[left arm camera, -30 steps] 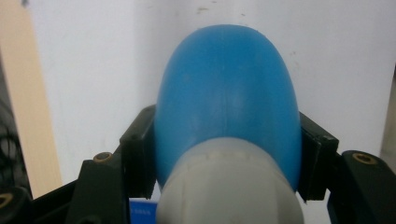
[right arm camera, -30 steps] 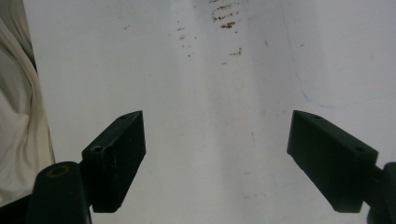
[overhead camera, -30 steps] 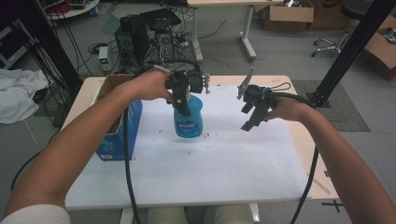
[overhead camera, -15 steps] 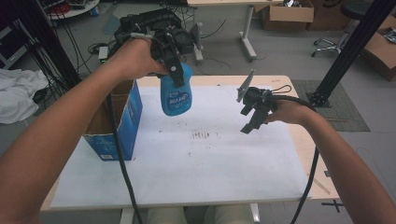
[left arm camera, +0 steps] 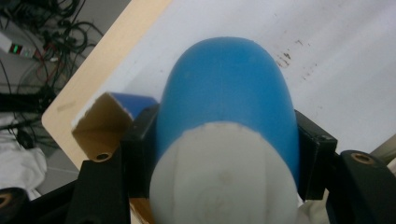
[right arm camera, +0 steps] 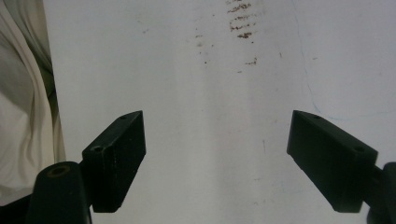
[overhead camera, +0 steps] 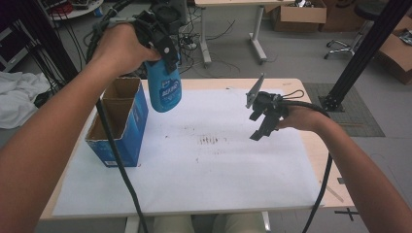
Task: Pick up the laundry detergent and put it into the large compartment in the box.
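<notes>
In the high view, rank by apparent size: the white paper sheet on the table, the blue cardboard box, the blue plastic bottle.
1. White paper sheet, clearly largest.
2. Open blue cardboard box.
3. Blue plastic bottle; it is lifted toward the camera, so it looks bigger than it would on the table.

We see a bright blue bottle (overhead camera: 164, 90) with white lettering on its label and a white cap (left arm camera: 224, 182). Our left gripper (overhead camera: 163, 41) is black, and so is our right gripper (overhead camera: 265, 116), which carries a grey plate. The box (overhead camera: 119, 124) is blue outside, with small white print low on one side, and plain brown cardboard inside. The tabletop (overhead camera: 301, 85) is pale wood at its rim, covered by a white sheet (overhead camera: 233, 179) marked with rows of small brown smudges (overhead camera: 210, 141)
</notes>
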A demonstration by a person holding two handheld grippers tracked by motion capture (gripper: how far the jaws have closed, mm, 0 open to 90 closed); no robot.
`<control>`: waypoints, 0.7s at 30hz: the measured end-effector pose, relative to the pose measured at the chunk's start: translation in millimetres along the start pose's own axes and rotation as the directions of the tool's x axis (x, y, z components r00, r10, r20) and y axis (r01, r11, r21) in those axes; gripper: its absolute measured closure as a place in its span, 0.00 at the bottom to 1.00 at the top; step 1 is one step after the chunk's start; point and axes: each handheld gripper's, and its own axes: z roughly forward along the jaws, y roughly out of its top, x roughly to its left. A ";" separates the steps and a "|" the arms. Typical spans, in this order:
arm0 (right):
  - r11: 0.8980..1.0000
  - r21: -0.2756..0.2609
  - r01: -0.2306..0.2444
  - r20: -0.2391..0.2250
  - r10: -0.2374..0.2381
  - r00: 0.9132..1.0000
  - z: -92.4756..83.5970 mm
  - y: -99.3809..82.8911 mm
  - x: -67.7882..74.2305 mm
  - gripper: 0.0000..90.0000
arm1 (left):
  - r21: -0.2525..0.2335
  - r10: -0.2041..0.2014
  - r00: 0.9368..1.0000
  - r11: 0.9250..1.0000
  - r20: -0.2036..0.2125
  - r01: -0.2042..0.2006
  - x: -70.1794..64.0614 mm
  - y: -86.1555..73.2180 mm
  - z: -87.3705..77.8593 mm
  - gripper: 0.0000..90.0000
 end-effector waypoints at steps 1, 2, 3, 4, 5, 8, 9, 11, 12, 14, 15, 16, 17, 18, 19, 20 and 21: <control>1.000 -0.003 0.007 0.001 -0.007 1.000 -0.3 0.2 0.8 0.22 | -0.005 -0.033 0.999 0.999 0.000 0.033 3.3 -2.4 -2.0 0.43; 1.000 -0.006 0.009 0.002 -0.009 1.000 -0.8 0.3 1.9 0.22 | -0.009 -0.066 0.998 0.998 -0.002 0.066 8.5 -5.5 -5.4 0.43; 1.000 -0.008 0.011 0.002 -0.011 1.000 -2.0 0.4 3.3 0.22 | -0.013 -0.090 0.996 0.996 -0.001 0.090 11.8 -7.6 -7.3 0.43; 1.000 -0.010 0.015 0.003 -0.015 1.000 -2.6 0.4 3.8 0.22 | -0.019 -0.115 0.993 0.993 -0.002 0.115 16.2 -10.6 -10.6 0.43; 1.000 -0.015 0.017 0.004 -0.017 1.000 -3.4 0.3 4.4 0.22 | -0.028 -0.145 0.989 0.989 -0.007 0.145 20.3 -13.4 -13.8 0.43; 1.000 -0.018 0.024 0.009 -0.024 1.000 -5.4 -0.9 6.3 0.22 | -0.034 -0.218 0.975 0.976 -0.028 0.217 34.5 -23.0 -25.7 0.43; 0.999 -0.019 0.027 0.009 -0.027 1.000 -5.7 -1.3 6.5 0.22 | -0.034 -0.239 0.970 0.971 -0.036 0.238 38.5 -25.7 -29.1 0.43; 0.999 -0.022 0.031 0.010 -0.031 0.999 -5.9 -1.5 7.2 0.22 | -0.035 -0.270 0.961 0.963 -0.057 0.268 44.6 -30.3 -34.1 0.43; 0.999 -0.024 0.035 0.010 -0.034 0.999 -6.0 -1.3 8.1 0.22 | -0.037 -0.296 0.953 0.955 -0.066 0.294 48.1 -33.6 -36.2 0.43; 0.999 -0.024 0.042 0.006 -0.042 0.999 -5.8 -0.5 10.0 0.22 | -0.025 -0.327 0.942 0.945 -0.080 0.326 53.5 -38.9 -39.0 0.43; 0.999 -0.024 0.045 0.004 -0.045 0.999 -5.9 -0.2 10.5 0.22 | -0.020 -0.340 0.937 0.940 -0.082 0.340 55.4 -40.9 -39.4 0.43; 0.999 -0.022 0.047 0.003 -0.047 0.999 -5.7 0.2 11.0 0.22 | -0.019 -0.362 0.928 0.932 -0.088 0.362 58.4 -44.4 -39.5 0.43; 0.998 -0.022 0.052 0.000 -0.052 0.999 -5.2 0.8 11.8 0.22 | -0.019 -0.375 0.923 0.927 -0.089 0.375 60.0 -46.5 -39.0 0.43; 0.998 -0.020 0.052 -0.001 -0.052 0.999 -5.1 1.2 12.6 0.22 | -0.011 -0.387 0.917 0.922 -0.093 0.387 62.1 -49.1 -38.1 0.43; 0.998 -0.019 0.055 -0.001 -0.055 0.998 -4.6 1.8 13.5 0.22 | -0.003 -0.406 0.908 0.913 -0.098 0.408 64.2 -52.5 -36.1 0.43; 0.998 -0.015 0.062 -0.001 -0.062 0.998 -4.2 2.7 14.3 0.22 | 0.003 -0.416 0.904 0.908 -0.101 0.419 65.5 -54.5 -34.7 0.43; 0.998 -0.015 0.059 -0.002 -0.059 0.998 -4.0 3.2 15.2 0.22 | 0.010 -0.425 0.899 0.904 -0.106 0.428 67.1 -57.3 -32.8 0.43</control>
